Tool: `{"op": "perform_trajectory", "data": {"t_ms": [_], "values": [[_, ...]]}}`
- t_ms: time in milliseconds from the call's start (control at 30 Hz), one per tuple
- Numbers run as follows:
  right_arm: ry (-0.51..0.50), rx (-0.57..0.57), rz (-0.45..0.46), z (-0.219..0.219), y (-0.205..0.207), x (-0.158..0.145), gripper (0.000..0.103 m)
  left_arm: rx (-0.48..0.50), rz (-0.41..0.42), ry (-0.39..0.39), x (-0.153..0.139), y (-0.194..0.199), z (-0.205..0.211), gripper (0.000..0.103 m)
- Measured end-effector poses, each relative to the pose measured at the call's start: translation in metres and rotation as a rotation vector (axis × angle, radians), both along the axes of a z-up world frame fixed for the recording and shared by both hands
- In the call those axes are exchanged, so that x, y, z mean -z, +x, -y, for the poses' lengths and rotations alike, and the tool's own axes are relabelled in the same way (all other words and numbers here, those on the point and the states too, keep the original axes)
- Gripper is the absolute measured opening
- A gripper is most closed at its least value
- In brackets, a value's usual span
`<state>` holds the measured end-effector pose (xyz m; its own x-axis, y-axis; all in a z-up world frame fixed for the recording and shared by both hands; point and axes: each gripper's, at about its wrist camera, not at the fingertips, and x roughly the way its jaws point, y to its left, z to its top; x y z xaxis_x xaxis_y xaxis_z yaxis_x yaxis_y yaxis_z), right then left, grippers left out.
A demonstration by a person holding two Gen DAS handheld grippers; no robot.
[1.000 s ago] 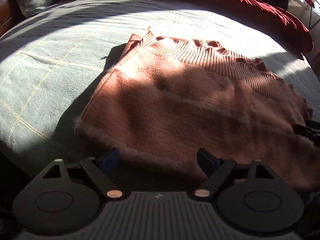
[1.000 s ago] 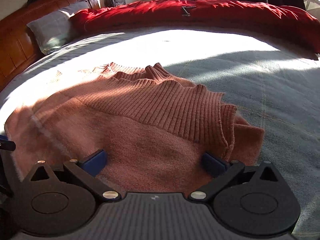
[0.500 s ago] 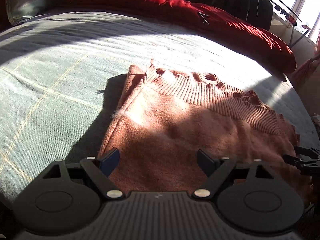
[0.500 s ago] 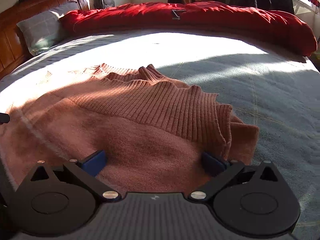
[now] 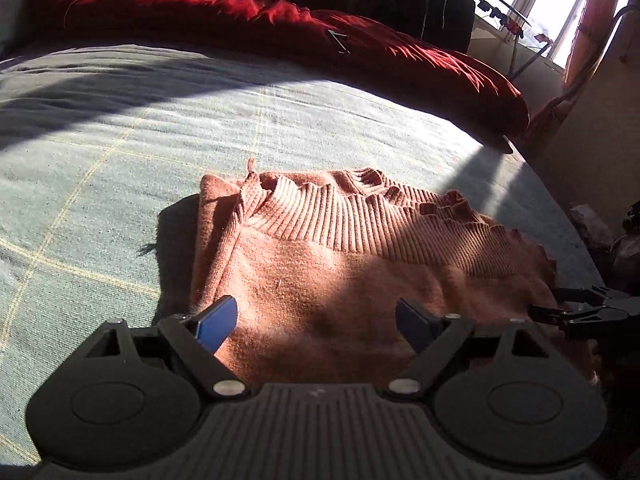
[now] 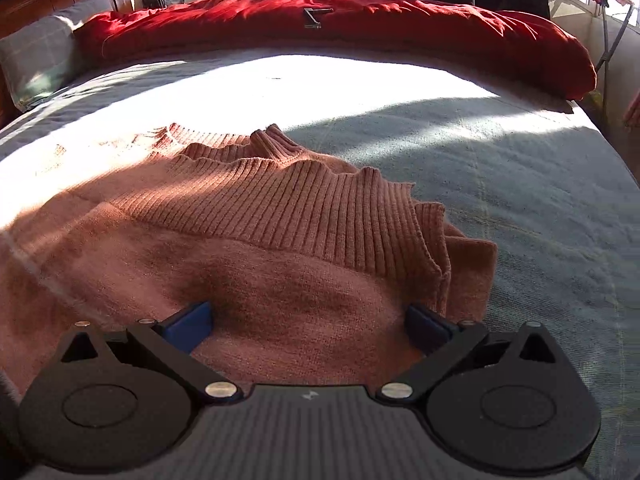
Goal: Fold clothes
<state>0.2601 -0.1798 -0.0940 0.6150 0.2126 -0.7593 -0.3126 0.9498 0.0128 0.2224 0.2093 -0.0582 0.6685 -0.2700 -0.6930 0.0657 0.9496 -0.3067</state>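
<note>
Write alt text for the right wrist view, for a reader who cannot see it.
A salmon-pink knitted sweater lies partly folded on a grey-green bedspread, its ribbed hem rippling across the top. The right gripper is open just above the near edge, blue-padded fingers spread wide. A red duvet is bunched along the far side.

– How are your grippers set?
– My left gripper (image 5: 316,318) points down at a slant, jaws spread wide, nothing pinched. My right gripper (image 6: 308,322) slants down too, jaws wide apart
</note>
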Motion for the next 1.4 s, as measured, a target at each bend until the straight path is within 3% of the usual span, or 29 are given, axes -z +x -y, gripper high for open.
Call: {"op": "perform_trajectory", "data": {"t_ms": [167,300,367,633,800,933,1200,1400], "values": [[-0.053,0.038,0.014,-0.013,-0.005,-0.007,0.103,0.048,0.010,0.005,0.003,0.030,0.001,0.086],[-0.056,0.078,-0.004,-0.017,-0.009,-0.004,0.103,0.054,-0.093,0.001,0.034,0.052,0.000,0.086],[-0.023,0.109,-0.022,-0.013,-0.009,-0.001,0.103,0.069,-0.084,-0.020,0.038,0.052,-0.003,0.086],[0.019,0.137,-0.024,-0.009,-0.006,0.007,0.103,0.112,0.007,-0.022,0.005,0.059,-0.003,0.086],[0.028,0.143,-0.022,-0.008,-0.004,0.010,0.103,0.165,-0.032,-0.026,0.016,0.072,0.013,0.086],[0.026,0.142,-0.022,-0.009,-0.004,0.010,0.103,0.139,-0.088,-0.001,0.035,0.078,0.016,0.086],[0.030,0.100,-0.029,-0.004,-0.003,0.009,0.103,0.091,-0.024,-0.006,0.011,0.067,0.023,0.086],[0.035,0.069,-0.012,-0.002,-0.004,0.011,0.103,0.097,-0.088,0.017,0.028,0.066,0.044,0.086]]}}
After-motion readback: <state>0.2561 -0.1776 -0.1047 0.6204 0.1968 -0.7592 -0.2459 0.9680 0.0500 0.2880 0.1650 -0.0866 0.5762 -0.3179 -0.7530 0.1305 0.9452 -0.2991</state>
